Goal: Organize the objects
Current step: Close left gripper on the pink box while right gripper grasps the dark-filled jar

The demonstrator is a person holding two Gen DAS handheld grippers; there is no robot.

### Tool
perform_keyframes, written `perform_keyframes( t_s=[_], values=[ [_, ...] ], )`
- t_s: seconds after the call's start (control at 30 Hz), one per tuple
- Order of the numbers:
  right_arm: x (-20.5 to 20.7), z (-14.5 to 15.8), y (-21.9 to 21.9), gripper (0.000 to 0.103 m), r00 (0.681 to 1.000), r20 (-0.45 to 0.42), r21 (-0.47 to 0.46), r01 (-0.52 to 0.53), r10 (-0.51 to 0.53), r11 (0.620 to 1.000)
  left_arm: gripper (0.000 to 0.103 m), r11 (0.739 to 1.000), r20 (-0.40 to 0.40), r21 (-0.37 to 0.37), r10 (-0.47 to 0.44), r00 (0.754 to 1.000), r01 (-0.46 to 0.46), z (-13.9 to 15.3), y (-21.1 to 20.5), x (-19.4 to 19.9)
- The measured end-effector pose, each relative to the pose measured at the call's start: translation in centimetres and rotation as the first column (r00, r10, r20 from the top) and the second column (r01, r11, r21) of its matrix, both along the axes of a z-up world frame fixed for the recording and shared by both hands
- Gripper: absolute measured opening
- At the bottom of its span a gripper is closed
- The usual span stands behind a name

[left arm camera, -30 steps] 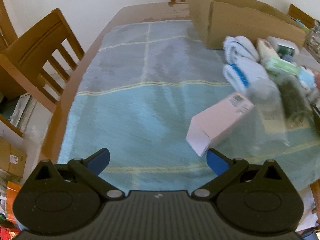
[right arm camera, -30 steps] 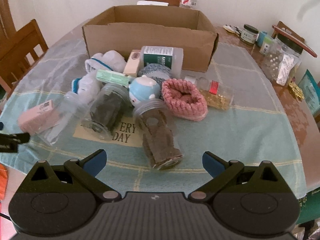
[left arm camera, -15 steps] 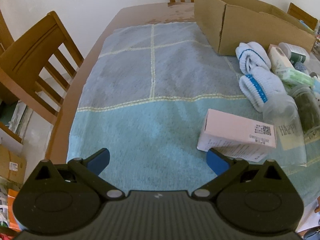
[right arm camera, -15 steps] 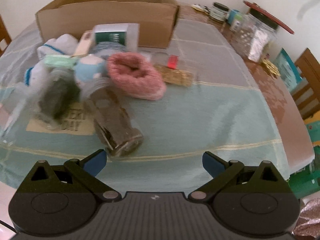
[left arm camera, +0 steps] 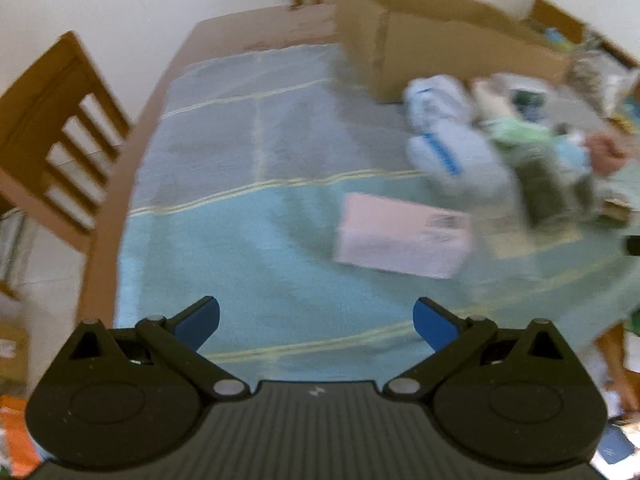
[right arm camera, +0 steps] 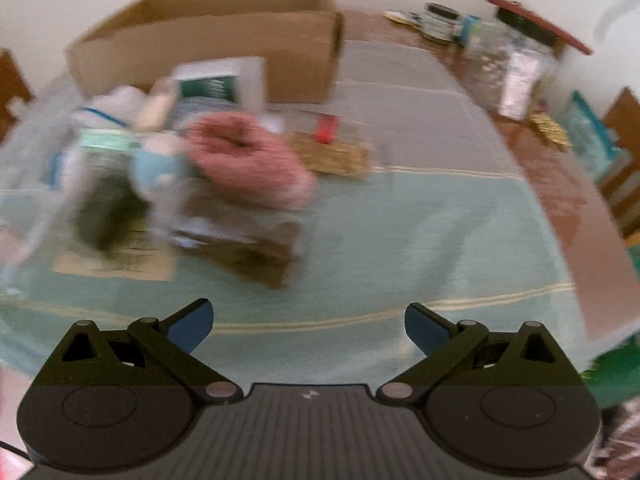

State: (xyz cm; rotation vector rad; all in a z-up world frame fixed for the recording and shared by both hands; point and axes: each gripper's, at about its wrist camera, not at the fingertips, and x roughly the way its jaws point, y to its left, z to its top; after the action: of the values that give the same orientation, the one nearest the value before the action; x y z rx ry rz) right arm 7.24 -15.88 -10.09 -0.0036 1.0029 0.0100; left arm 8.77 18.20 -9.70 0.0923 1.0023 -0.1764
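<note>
Both views are motion-blurred. A pile of loose objects lies on the blue-green tablecloth (left arm camera: 248, 216) in front of an open cardboard box (right arm camera: 224, 36). In the left wrist view a pink carton (left arm camera: 400, 236) lies flat nearest my open, empty left gripper (left arm camera: 316, 318), with white-and-blue socks (left arm camera: 452, 156) beyond it. In the right wrist view a pink knitted pouch (right arm camera: 248, 160), a jar of brown contents (right arm camera: 248, 248) on its side, a dark-filled jar (right arm camera: 108, 216) and a green-labelled white container (right arm camera: 220, 86) lie ahead-left of my open, empty right gripper (right arm camera: 308, 320).
Wooden chairs (left arm camera: 52, 128) stand at the table's left side. Jars and packets (right arm camera: 516, 68) crowd the bare wooden table edge at the right. The box also shows in the left wrist view (left arm camera: 440, 48) at the back right. A card with lettering (right arm camera: 116, 256) lies under the jars.
Both grippers are moving and stay open. The left view has shifted so the pink carton sits further ahead; the right view has swung so the pile sits left of centre.
</note>
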Motion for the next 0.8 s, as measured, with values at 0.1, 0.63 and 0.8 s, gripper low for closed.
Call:
perform_keyframes(
  t_s=[0.1, 0.63, 0.8],
  values=[
    [-0.5, 0.4, 0.4, 0.103, 0.999, 0.021, 0.105, -0.029, 0.027, 0.994, 0.102, 0.998, 0.014, -0.046, -0.045, 0.999, 0.045, 0.3, -1.3, 0.2],
    [1.3, 1.1, 2.4, 0.103, 0.999, 0.042, 0.124, 0.022, -0.028, 0.992, 0.102, 0.997, 0.037, 0.005, -0.071, 0.997, 0.071, -1.7, -2.5, 3.8],
    [2.5, 0.9, 3.4, 0.103, 0.996, 0.052, 0.056, 0.067, -0.070, 0.996, 0.102, 0.996, 0.033, -0.007, -0.087, 0.996, 0.088, -1.9, -2.1, 4.5]
  ],
)
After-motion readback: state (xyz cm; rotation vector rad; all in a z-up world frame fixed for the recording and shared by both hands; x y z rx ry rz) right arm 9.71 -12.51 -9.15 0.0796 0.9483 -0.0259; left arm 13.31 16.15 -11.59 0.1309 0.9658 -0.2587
